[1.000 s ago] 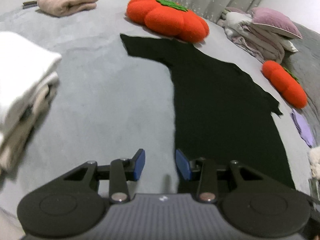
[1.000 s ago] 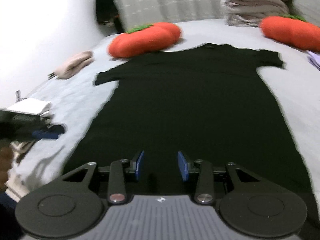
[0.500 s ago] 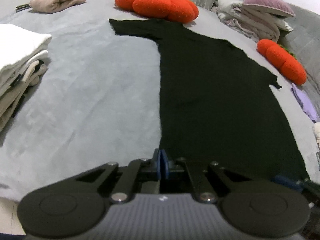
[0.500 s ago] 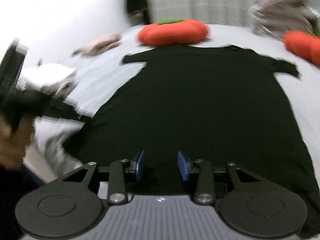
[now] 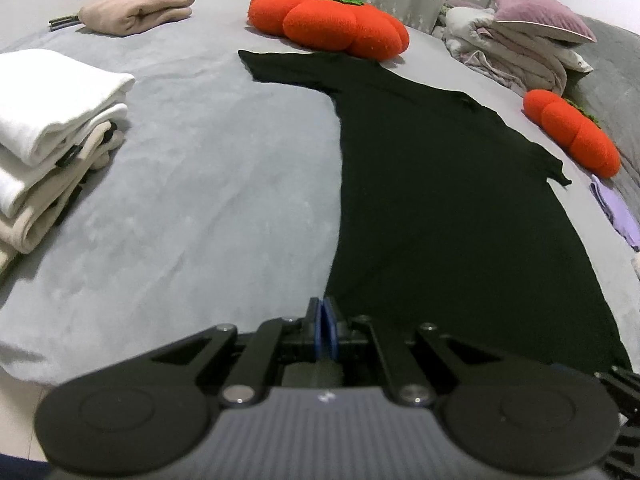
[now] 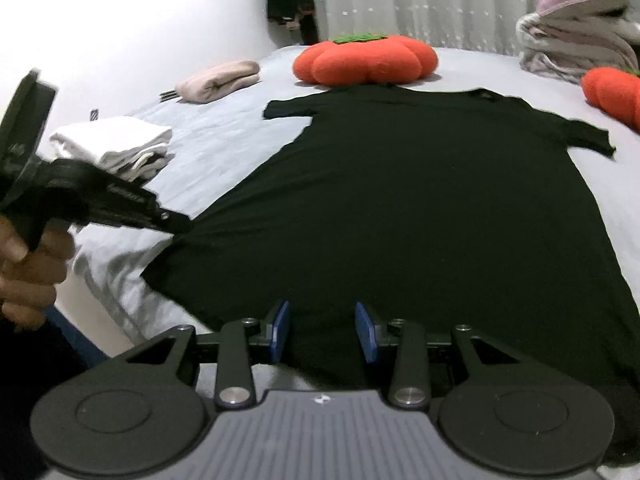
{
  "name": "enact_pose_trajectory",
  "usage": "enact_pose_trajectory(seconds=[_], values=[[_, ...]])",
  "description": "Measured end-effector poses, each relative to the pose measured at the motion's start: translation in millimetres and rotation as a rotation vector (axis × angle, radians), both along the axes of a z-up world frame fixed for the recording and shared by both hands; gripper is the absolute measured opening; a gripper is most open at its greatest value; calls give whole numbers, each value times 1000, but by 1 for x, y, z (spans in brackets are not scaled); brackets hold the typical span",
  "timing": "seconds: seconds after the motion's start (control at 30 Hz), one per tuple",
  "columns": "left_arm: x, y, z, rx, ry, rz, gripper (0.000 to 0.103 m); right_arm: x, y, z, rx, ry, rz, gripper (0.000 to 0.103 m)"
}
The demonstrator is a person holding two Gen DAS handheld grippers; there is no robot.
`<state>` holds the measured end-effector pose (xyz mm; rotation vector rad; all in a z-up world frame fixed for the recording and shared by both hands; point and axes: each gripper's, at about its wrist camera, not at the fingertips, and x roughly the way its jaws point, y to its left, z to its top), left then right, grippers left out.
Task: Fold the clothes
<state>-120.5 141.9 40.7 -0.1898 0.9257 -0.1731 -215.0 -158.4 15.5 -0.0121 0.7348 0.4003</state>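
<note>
A black short-sleeved shirt [image 5: 440, 200] lies flat on the grey bed [image 5: 200, 184], its hem toward me and its sleeves spread. My left gripper [image 5: 324, 324] is shut at the hem's left corner. In the right wrist view the left gripper [image 6: 180, 220] pinches the edge of the shirt [image 6: 400, 200], and the fabric bunches slightly toward its tip. A hand [image 6: 28, 272] holds it. My right gripper [image 6: 322, 330] stands open just above the hem's middle, blue pads apart, with black fabric lying under the gap.
A stack of folded white and beige clothes [image 5: 48, 128] sits at the left. A folded pink garment [image 5: 136, 10] lies at the back. Two orange pumpkin cushions [image 5: 328, 20] [image 5: 572, 132] and piled bedding [image 5: 520, 44] border the shirt. The bed's near edge [image 6: 120, 312] runs close below the hem.
The left gripper's jaws went from open to shut at the shirt's lower left edge. Both grippers shifted along the hem, and the right wrist view rolled; the right jaws kept their gap.
</note>
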Motion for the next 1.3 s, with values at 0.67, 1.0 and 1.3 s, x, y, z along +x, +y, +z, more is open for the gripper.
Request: enact_pose_trajectory(seconds=[0.67,1.0,1.3], values=[[-25,-1,-8,-134,31,-74,23,10,-157,21,63,70,-480,37],[-36,-7,-7,-108,20,-91,6,-5,-214,15,290,161,-586,37],[-51,-1,-1,-117,5,-88,5,-7,-201,6,177,195,-536,4]])
